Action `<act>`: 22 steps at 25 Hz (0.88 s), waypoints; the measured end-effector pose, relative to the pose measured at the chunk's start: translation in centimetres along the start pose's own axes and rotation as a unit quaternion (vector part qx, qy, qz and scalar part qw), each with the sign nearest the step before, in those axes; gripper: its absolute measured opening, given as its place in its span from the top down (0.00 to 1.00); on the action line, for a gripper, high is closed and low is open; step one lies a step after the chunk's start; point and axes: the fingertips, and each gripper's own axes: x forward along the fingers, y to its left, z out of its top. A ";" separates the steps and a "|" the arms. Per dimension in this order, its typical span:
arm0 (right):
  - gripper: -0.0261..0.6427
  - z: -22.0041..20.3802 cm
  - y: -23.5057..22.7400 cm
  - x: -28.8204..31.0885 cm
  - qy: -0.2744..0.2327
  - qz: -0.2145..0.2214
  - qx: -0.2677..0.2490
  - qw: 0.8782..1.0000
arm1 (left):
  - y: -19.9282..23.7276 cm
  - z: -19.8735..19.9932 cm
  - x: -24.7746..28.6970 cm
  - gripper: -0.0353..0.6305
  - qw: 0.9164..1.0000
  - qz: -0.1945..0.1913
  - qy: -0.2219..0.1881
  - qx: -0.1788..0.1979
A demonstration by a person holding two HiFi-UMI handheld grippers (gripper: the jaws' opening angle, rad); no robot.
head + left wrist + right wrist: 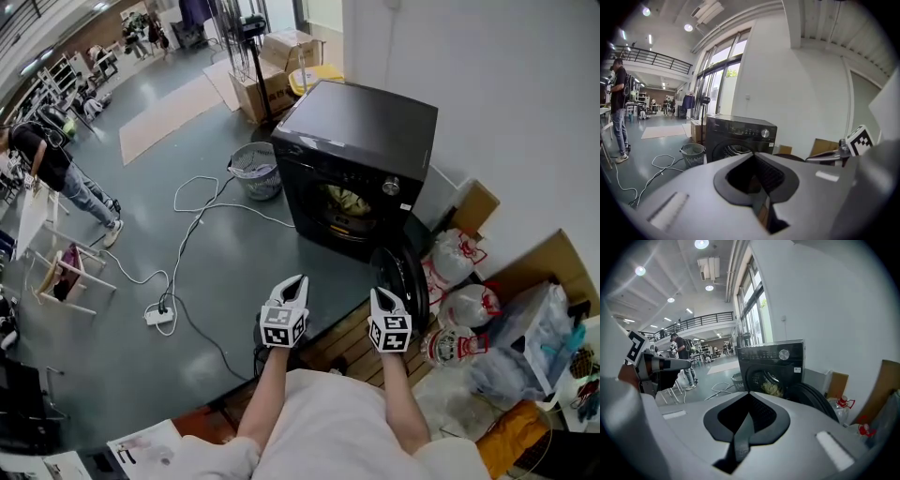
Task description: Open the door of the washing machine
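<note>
- Two claws are sitting in front of you, the left gripper (296,284) and the right gripper (382,298). Each one is closed completely, pad against pad, and is holding nothing.
- The black front-loading washing machine (356,141) is standing by the white wall, well apart from both grippers.
- Its round dark door (405,281) is already hanging open, swung out toward you near the right gripper. Pale laundry (345,199) is showing in the drum.
- I am judging that the opening is finished, so you are not needing to pull any more.
- If you are wanting it wider, be parting the right jaws first and pushing gently on the door's free rim.
- Be minding the white plastic bags with red print (459,253) lying just beside the door.
</note>
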 end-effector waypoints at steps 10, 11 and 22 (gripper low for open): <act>0.96 1.5 1.0 1.4 -0.008 0.004 0.005 1.000 | 1.3 1.2 1.5 0.86 1.000 -0.006 0.020 0.014; 0.96 1.5 0.9 1.5 -0.008 0.004 0.006 1.000 | 1.3 1.1 1.7 0.86 1.000 -0.008 0.023 0.015; 0.96 1.2 -0.2 0.7 -0.009 -0.012 0.012 1.000 | 0.4 0.7 2.8 0.86 0.999 -0.016 0.041 0.025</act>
